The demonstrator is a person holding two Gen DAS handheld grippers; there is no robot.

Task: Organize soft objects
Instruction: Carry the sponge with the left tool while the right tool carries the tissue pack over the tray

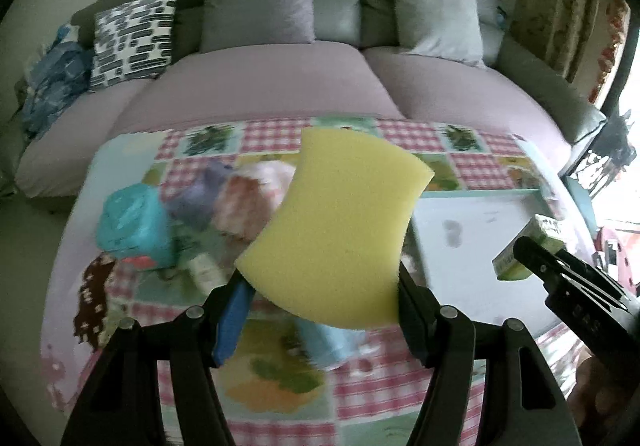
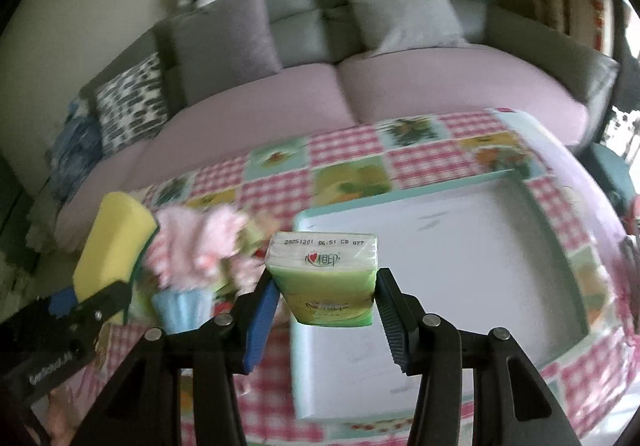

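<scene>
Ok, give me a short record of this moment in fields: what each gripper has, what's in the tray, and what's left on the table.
left gripper: shut on yellow sponge, lifted off the table
right gripper: shut on green tissue pack, held above the tray's near edge
tray: white, teal rim, nothing in it
tablecloth: patchwork, pink check
left on the table: teal packet, pink fluffy cloth, other blurred soft items

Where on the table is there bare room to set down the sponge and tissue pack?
The white tray inside its teal rim is bare. Checked cloth between the tray and the sofa is open too. Left of the tray it is crowded: pink fluffy cloth, teal bundle, purple cloth.
</scene>
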